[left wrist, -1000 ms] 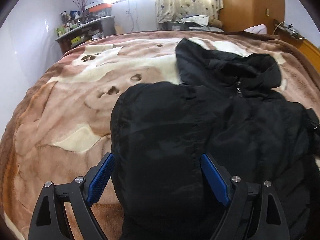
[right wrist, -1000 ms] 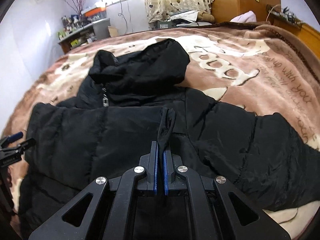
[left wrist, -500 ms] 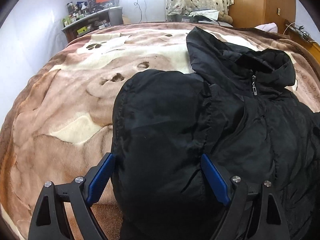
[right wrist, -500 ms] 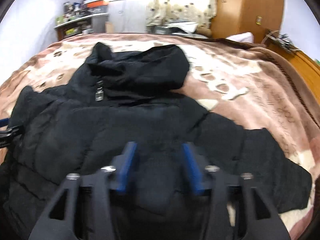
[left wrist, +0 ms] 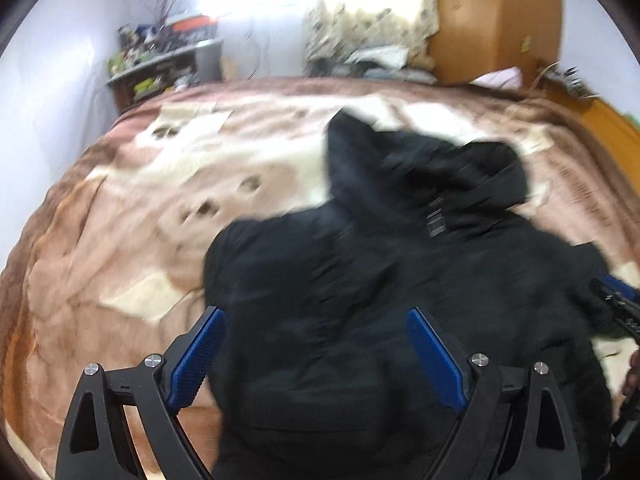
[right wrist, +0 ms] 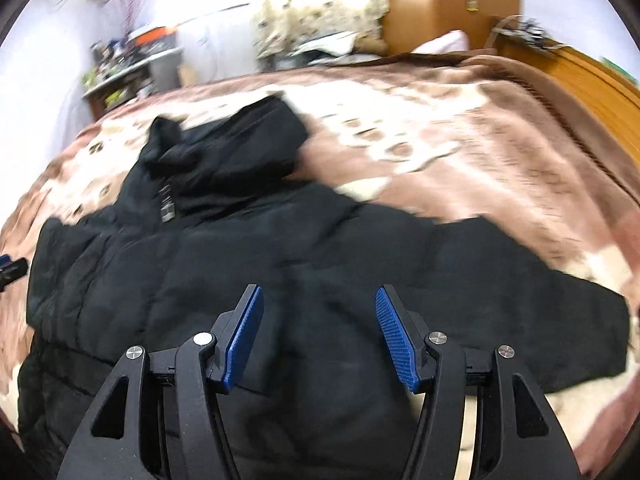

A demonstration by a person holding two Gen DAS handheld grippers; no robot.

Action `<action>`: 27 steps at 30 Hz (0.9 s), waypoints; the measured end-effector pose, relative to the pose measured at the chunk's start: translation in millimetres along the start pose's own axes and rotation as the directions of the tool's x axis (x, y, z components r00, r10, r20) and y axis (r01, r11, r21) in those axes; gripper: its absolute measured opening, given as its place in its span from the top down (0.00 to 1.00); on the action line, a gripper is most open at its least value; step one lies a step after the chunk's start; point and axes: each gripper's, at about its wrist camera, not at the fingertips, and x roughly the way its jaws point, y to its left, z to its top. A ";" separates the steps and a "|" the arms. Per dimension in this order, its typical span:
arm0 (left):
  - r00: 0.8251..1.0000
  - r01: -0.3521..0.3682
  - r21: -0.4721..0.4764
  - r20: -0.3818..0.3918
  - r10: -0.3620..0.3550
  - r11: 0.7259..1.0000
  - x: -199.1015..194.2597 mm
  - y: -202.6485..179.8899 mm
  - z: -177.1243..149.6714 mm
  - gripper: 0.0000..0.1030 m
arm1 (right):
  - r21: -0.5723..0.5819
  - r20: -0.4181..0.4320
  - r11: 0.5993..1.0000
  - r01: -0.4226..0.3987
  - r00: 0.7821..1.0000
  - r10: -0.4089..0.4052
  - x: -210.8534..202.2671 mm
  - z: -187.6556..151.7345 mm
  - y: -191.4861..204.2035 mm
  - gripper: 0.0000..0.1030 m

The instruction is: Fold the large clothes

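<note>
1. The left gripper, black with ribbed blue pads, stands wide and its jaws are opening. The folded near part of the jacket lies below and between them, but the pads do not press on it, so nothing is grasped.
2. The right gripper, of the same build, is released too, jaws apart over the jacket's body with no cloth pinched.
3. The black padded hooded jacket lies on the brown and cream plush blanket that covers the bed. Its hood points toward the far window, and one sleeve side is already laid inward over the body.
4. Judged from this, the step in hand is the letting go between folds. The far sleeve spreads out flat over the blanket, unfolded.
5. The next move likely calls for the right gripper to take that spread sleeve near its cuff and carry it across the body, keeping the bulky padding from springing back.
6. Only the right wrist view shows the spread sleeve in full. Only the left wrist view shows the tidy folded edge on the other side, with the right gripper's tip at its margin.
</note>
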 end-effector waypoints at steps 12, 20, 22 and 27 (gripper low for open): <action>0.981 0.186 0.068 0.051 -0.189 0.980 -20.5 -113.9 10.4 0.10 | 0.396 -0.080 0.875 0.277 0.960 -0.268 -54.0 -44.3 -212.3 0.28; 0.982 0.190 0.099 -0.023 -0.189 0.977 25.4 -160.6 -19.8 0.10 | 0.570 -0.186 0.736 0.365 0.930 -0.317 -47.6 -81.8 -314.1 0.25; 0.985 0.171 0.128 -0.026 -0.169 0.977 34.3 -166.9 -23.0 0.10 | 0.632 -0.202 0.685 0.363 0.930 -0.307 -43.6 -94.6 -334.5 0.25; 0.986 0.163 0.114 -0.060 -0.157 0.980 50.2 -166.2 -22.7 0.10 | 0.710 -0.207 0.626 0.321 0.946 -0.250 -29.6 -113.0 -360.7 0.25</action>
